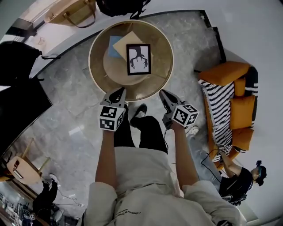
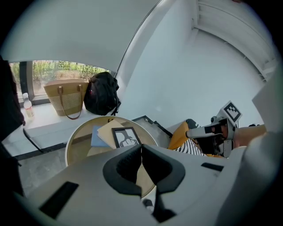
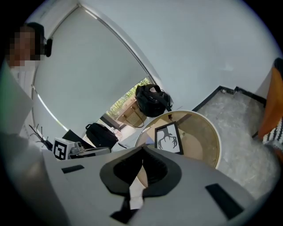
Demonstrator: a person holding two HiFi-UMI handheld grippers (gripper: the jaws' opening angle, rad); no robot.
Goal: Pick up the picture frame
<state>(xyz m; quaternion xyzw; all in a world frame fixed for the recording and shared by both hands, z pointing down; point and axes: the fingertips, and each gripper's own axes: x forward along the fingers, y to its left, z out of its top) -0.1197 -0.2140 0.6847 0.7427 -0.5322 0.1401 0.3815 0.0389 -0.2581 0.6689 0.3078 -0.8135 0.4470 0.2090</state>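
A black picture frame with a white antler print lies flat on the round wooden table. The left gripper view shows the frame beyond the jaws, and so does the right gripper view. My left gripper hovers over the table's near rim, left of the frame, its jaws shut with nothing between them. At the same height on the right is my right gripper, also shut and empty. Both point toward the table, and neither touches the frame.
Under the frame lie a tan envelope and a blue book. A straw bag and a black backpack sit on the ledge behind. An orange sofa stands at the right, with a seated person nearby. A wooden chair is at the lower left.
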